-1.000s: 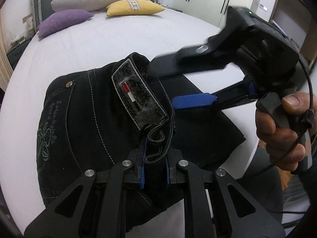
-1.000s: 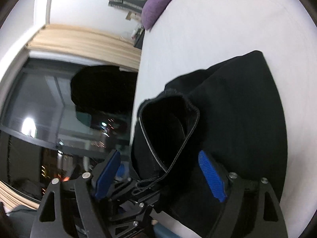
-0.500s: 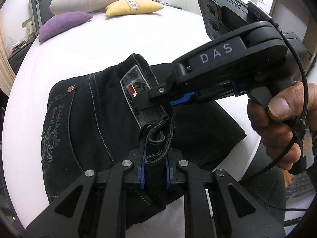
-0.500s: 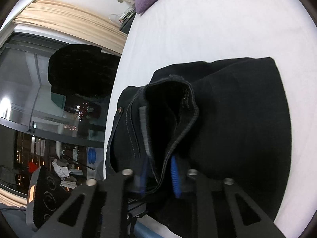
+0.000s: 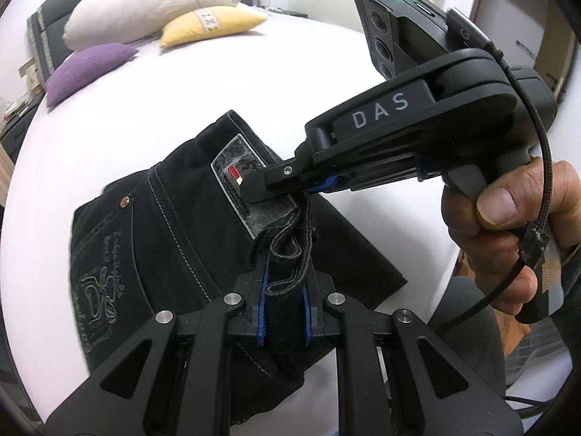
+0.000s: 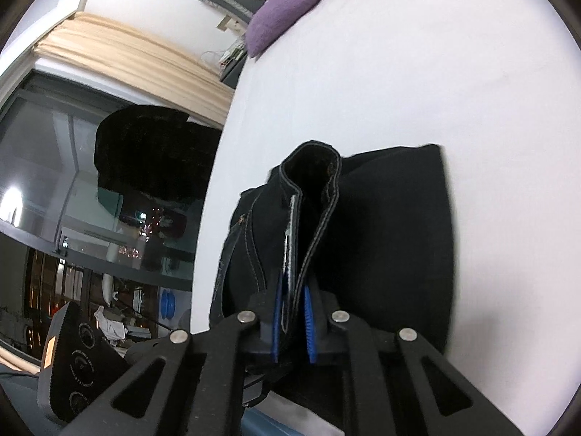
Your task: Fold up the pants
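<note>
Black pants (image 5: 174, 254) lie bunched on a white bed (image 5: 181, 109), waistband raised. At left, the left gripper (image 5: 285, 312) pinches a belt loop at the waistband. To its right, the right gripper (image 6: 292, 321), gripped by a hand (image 5: 508, 239), is clamped on the waistband by the label patch (image 5: 250, 189). Pillows (image 5: 145, 3) rest behind.
</note>
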`<state>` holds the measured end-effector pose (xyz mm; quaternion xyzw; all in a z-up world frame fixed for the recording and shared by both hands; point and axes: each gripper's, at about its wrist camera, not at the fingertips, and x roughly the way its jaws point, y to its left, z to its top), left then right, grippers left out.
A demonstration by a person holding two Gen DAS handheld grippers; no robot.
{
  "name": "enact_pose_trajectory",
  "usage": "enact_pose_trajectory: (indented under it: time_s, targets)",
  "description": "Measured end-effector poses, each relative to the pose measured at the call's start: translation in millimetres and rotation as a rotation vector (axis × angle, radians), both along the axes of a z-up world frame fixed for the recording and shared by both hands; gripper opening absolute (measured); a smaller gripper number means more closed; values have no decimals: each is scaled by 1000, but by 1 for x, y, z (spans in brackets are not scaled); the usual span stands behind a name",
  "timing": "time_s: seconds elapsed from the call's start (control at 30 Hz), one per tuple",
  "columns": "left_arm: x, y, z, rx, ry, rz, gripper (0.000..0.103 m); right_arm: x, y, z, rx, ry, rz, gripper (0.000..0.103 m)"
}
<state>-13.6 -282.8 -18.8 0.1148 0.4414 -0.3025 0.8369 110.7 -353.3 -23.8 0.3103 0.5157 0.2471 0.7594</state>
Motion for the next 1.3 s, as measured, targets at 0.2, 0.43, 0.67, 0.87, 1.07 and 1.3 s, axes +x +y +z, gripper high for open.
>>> enact_pose_trajectory:
  time_s: [0.2,0.43,0.67,0.87,1.07,1.3]
  targets:
    - [0,-20,-19,30,2,-32,13,-6,-27,-24,30,34,-58,12]
    - [-2,-28,-20,28,-16,-59,13,-17,-44,-25,52,22,-115,12]
    - [6,-16,-41,-22,63,-41,40,-6,-41,-53,38,85,-110,16]
    - [-6,43,-2,-187,127,-69,77,-21,-64,-21,-10,33,-229,49]
    - [12,133,4,-302,102,40,77,-36,-20,30,205,-173,-8,49]
    - [42,177,-52,-292,162,109,75,-45,4,-62,102,54,32,0]
